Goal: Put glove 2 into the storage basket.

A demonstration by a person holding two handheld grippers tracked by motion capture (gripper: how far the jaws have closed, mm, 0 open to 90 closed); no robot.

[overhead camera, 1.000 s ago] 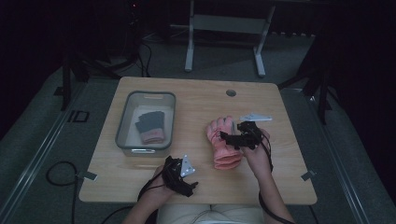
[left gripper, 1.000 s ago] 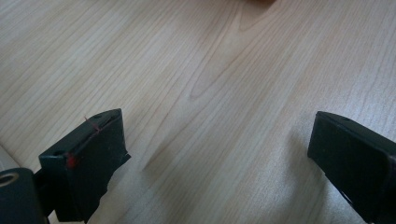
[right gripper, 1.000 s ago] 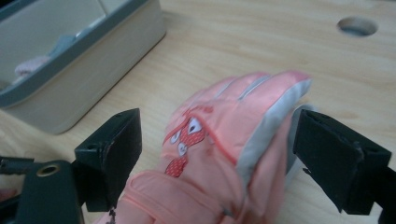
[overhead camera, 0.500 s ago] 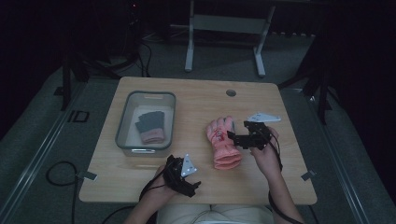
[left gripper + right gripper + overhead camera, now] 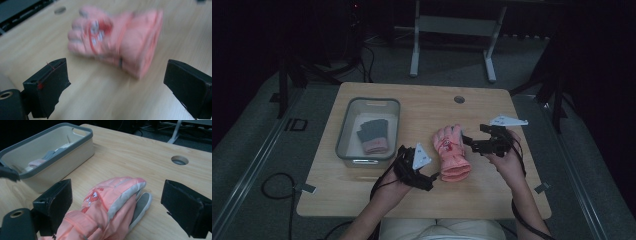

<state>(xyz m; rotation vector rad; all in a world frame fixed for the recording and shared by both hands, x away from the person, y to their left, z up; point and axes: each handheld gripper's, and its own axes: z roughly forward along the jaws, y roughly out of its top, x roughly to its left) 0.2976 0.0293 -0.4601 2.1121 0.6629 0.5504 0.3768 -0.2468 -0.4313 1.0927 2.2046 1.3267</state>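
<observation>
One pink glove (image 5: pixel 451 154) lies on the bench (image 5: pixel 422 107) right of one bin (image 5: pixel 368 131) holding a second glove (image 5: pixel 373 135); two hand-held grippers, left (image 5: pixel 428 176) and right (image 5: pixel 466 141), flank it, jaws spread

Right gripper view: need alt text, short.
A pink glove lies on the wooden table between the open black jaws of the right gripper, fingers pointing away from the camera. Behind it to the left stands a grey-rimmed bin holding another glove.
</observation>
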